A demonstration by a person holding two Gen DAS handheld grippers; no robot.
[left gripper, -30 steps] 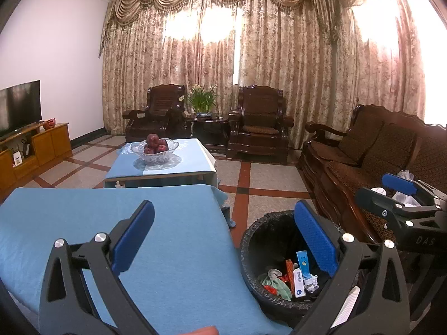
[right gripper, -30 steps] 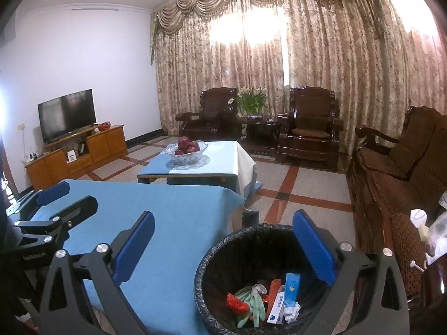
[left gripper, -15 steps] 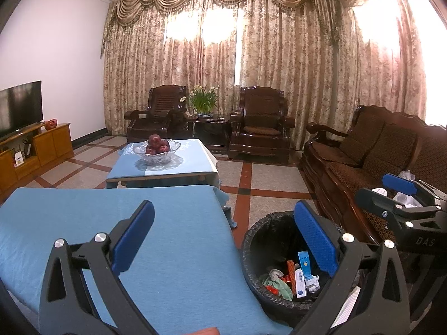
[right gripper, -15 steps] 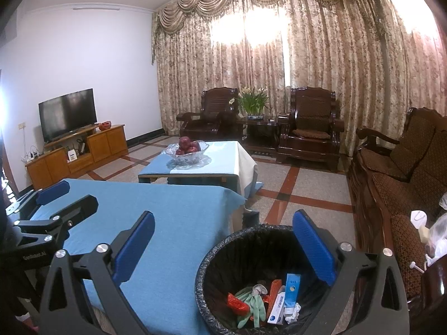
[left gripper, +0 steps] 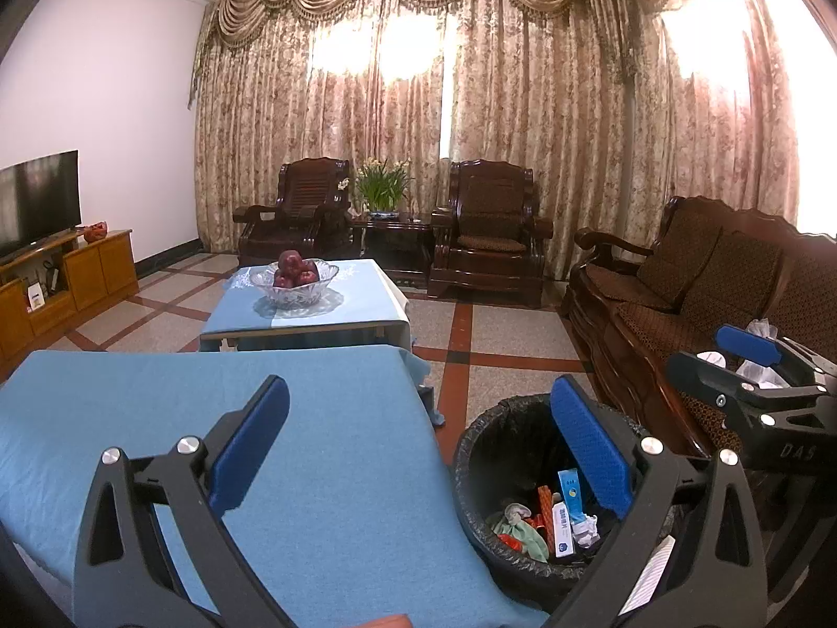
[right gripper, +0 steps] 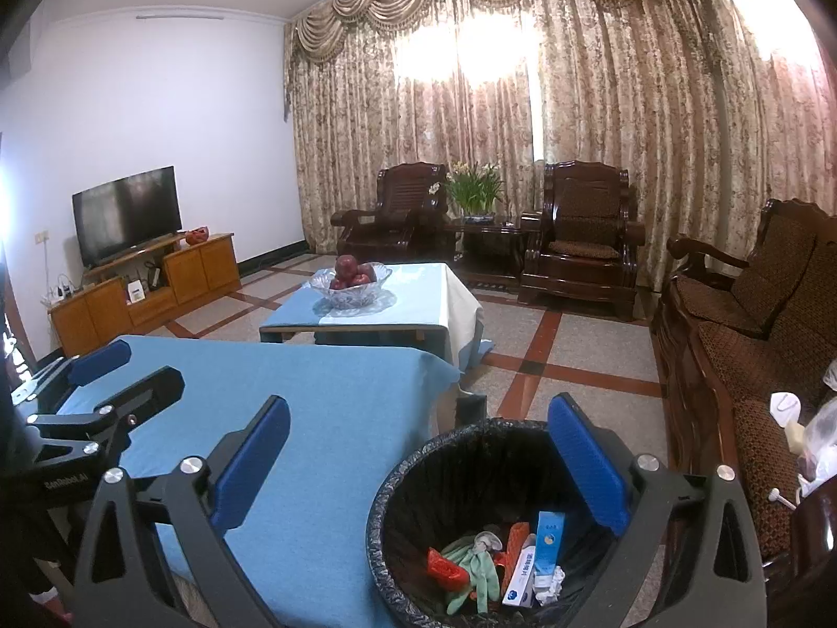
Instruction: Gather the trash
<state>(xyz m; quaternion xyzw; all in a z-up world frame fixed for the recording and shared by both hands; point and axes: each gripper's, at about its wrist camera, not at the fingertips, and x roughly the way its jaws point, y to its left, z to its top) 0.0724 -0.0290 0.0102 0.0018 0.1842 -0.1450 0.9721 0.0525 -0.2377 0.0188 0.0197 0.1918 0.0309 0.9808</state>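
A black-lined trash bin [left gripper: 473, 445] [right gripper: 397, 481] stands on the floor by the right edge of a blue-covered table [left gripper: 157, 408] [right gripper: 335, 392]. It holds trash [left gripper: 549, 520] [right gripper: 502, 560]: a green glove, red wrappers, blue-white boxes, crumpled paper. My left gripper [left gripper: 418, 434] is open and empty above the table's right part and the bin. My right gripper [right gripper: 418, 450] is open and empty, over the bin's left rim. Each gripper shows in the other's view: the right one [left gripper: 753, 366], the left one [right gripper: 104, 382].
A second low table [left gripper: 314, 309] with a glass bowl of red apples [left gripper: 294, 277] stands beyond. A wooden sofa [left gripper: 706, 288] with plastic bags [right gripper: 816, 429] is on the right. Two armchairs and a plant are at the back, a TV cabinet [right gripper: 146, 288] at the left.
Both views have shifted very slightly; the grippers stay open and empty, hovering in nearly the same place.
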